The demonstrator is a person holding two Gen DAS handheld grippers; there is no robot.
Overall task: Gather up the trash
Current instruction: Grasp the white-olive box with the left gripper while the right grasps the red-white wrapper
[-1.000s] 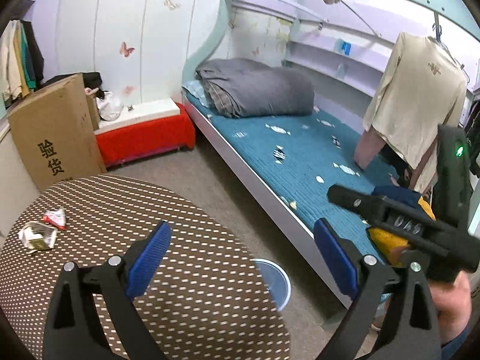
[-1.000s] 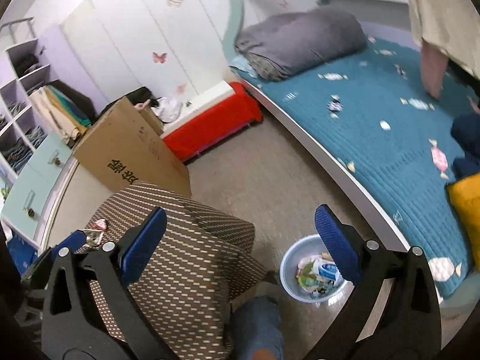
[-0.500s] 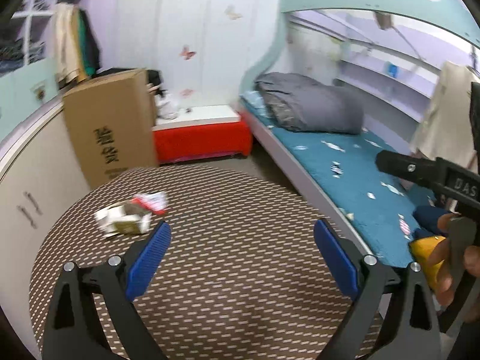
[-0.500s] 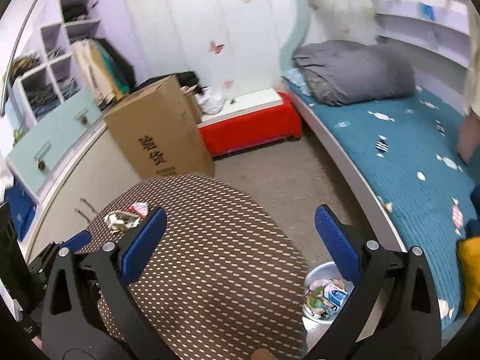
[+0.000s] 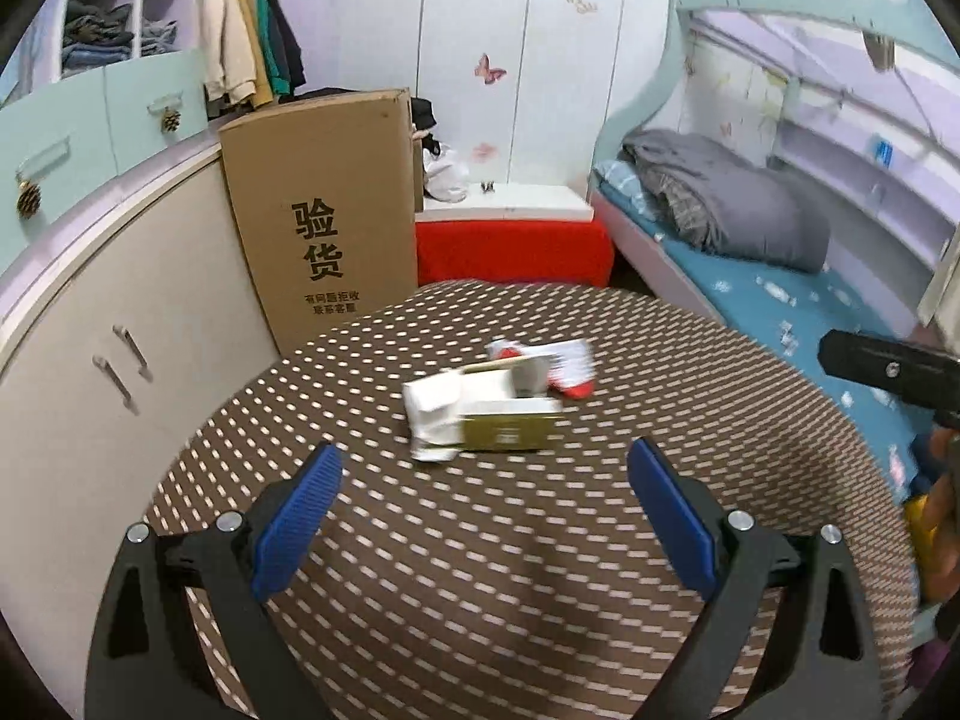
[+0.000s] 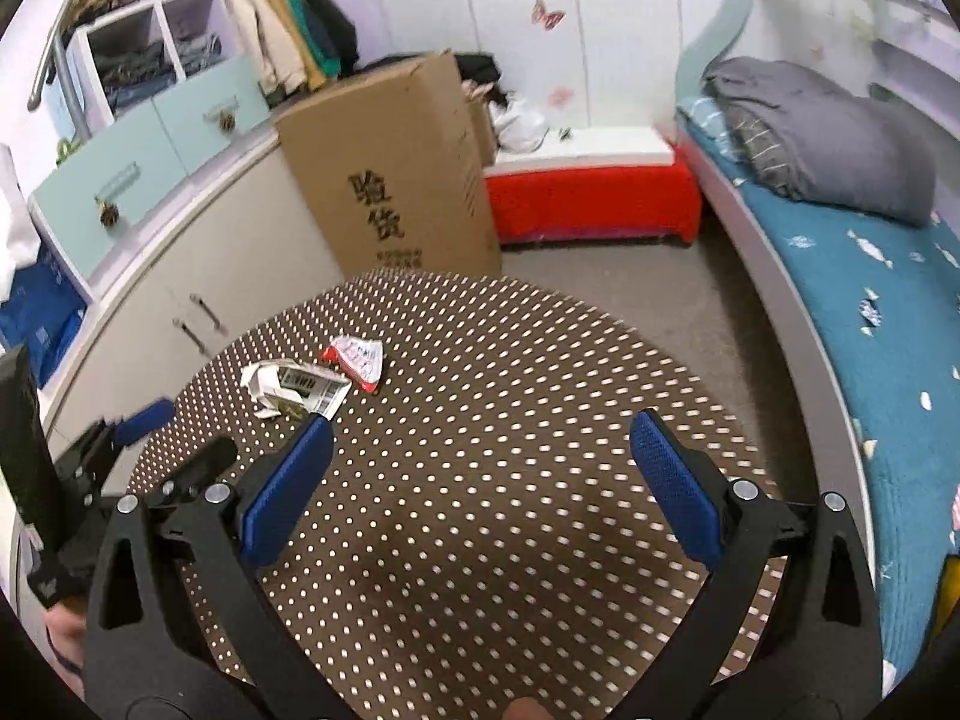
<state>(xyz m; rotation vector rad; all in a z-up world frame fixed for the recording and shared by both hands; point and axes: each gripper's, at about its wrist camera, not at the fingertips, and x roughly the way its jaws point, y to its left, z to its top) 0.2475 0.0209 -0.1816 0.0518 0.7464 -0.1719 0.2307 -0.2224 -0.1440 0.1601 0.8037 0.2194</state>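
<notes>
A crumpled white and gold carton [image 5: 486,417] lies on the round dotted brown table [image 5: 540,600], with a red and white wrapper [image 5: 558,369] just behind it. Both show in the right wrist view, the carton [image 6: 294,387] left of the wrapper [image 6: 357,359]. My left gripper [image 5: 483,522] is open and empty, low over the table just short of the carton; it also shows at the left edge of the right wrist view [image 6: 141,420]. My right gripper [image 6: 480,480] is open and empty, above the table [image 6: 510,540], to the right of the trash.
A tall cardboard box [image 5: 324,210] stands behind the table beside beige cabinets [image 5: 108,330]. A red bench [image 5: 510,246] sits against the far wall. A bed with a teal cover [image 6: 870,300] and grey blanket [image 6: 822,138] runs along the right.
Both grippers swung left from the bed and floor bin toward the table. The left gripper has come close to the trash. The bin has left both views.
</notes>
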